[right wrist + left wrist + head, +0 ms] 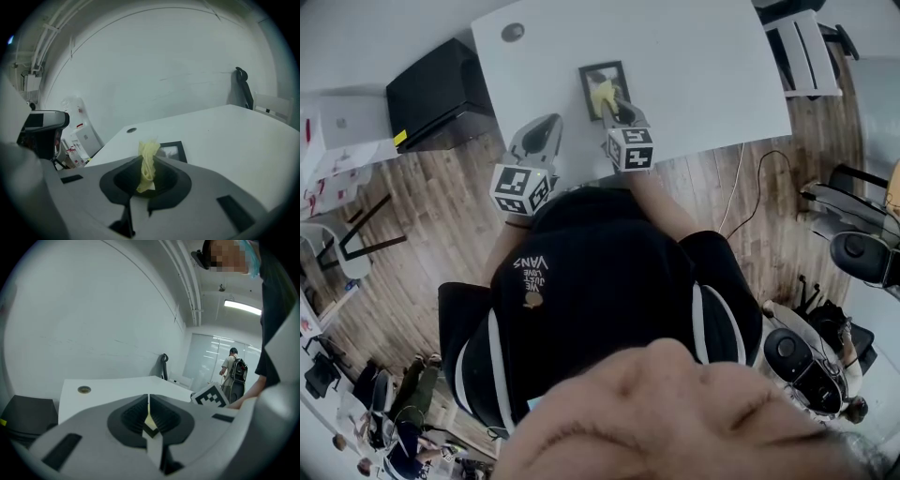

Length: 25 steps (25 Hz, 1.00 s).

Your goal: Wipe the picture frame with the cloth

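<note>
Cloth (147, 161), pale yellow and twisted into an upright bunch, is clamped between the jaws of the right gripper (146, 180). In the head view this gripper (611, 105) holds the cloth (602, 94) over the picture frame (617, 71); whether the two touch cannot be told. The left gripper (149, 414) has its jaws pressed together and hangs at the near edge of the table (694, 66), apart from the frame.

The table is white and plain, with a round cable port (513, 32) near its far left corner. Around it lie a wooden floor (422, 216) and a black cabinet (436, 89) to the left.

Only the left gripper view shows a glass partition and a person with a backpack (235, 371) far off. Only the right gripper view shows the frame (174, 150) from low down: a dark, thin border round a greyish picture, lying flat on the table (229, 136).
</note>
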### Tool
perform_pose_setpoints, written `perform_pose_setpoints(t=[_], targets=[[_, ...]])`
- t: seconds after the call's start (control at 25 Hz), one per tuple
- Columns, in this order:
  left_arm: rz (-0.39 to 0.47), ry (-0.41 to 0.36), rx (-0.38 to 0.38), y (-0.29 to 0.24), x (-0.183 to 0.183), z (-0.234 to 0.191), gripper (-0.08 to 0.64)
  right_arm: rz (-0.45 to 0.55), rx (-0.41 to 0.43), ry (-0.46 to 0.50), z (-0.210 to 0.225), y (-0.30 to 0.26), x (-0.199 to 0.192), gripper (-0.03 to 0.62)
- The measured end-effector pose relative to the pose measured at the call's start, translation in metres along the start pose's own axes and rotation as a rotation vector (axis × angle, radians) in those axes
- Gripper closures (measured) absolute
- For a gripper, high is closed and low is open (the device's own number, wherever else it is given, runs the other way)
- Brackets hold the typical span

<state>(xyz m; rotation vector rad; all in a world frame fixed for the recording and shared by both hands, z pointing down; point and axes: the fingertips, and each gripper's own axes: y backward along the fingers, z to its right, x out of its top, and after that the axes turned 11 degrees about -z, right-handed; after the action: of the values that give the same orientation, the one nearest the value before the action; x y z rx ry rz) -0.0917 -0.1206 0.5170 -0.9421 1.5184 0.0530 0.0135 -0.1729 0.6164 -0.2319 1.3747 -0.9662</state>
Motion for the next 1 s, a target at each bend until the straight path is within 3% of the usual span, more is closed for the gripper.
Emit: perform_pose_setpoints(t=[0.52,1.0], targets=[[-0.011,-0.004,0.000,0.013,-0.010,-0.002,0.540,-0.033,0.023,0.011,-0.025,-0.010,-0.020,0.541],[-0.019,-0.016,-0.032,0.003,-0.007,0.000,0.538,-0.039,-0.077,0.001,0.013,-0.006,-0.028,0.541]])
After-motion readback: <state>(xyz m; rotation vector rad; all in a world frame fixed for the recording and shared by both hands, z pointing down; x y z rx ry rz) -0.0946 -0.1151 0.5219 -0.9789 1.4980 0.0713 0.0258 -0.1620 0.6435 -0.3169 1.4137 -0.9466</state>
